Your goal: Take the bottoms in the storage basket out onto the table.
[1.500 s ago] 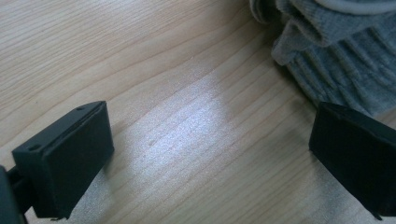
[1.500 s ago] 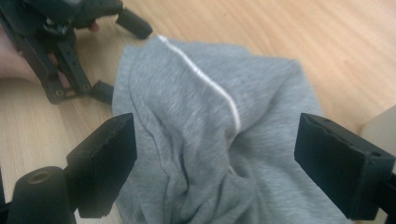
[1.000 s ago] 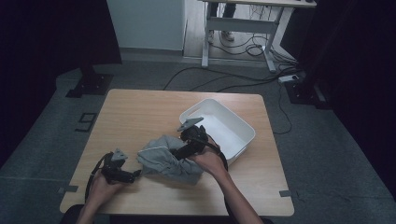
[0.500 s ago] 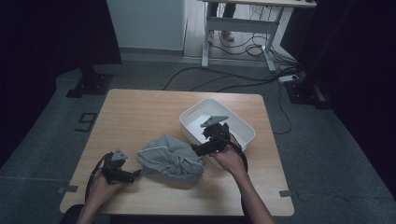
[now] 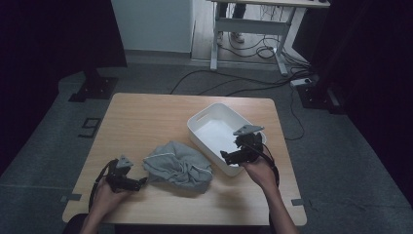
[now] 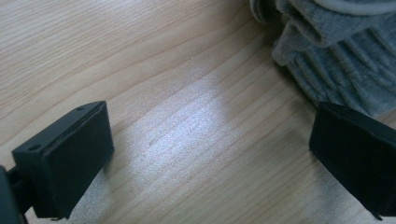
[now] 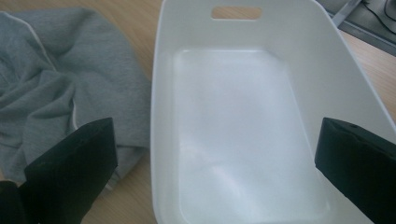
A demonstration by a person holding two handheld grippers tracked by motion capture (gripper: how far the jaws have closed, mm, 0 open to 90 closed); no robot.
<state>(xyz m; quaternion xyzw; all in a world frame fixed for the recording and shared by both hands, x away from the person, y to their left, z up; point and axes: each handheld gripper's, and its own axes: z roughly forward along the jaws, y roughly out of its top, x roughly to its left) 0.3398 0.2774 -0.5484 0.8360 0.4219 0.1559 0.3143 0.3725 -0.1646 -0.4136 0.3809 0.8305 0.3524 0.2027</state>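
Fingers of both grippers spread wide (empty), left gripper beside grey cloth

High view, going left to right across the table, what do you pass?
Left gripper → grey cloth → white bin → right gripper, which is held over the bin's near right edge.

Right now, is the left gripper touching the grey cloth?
Apart. The left gripper view shows the left gripper open over bare wood, with a strip of table between its jaws and the grey cloth.
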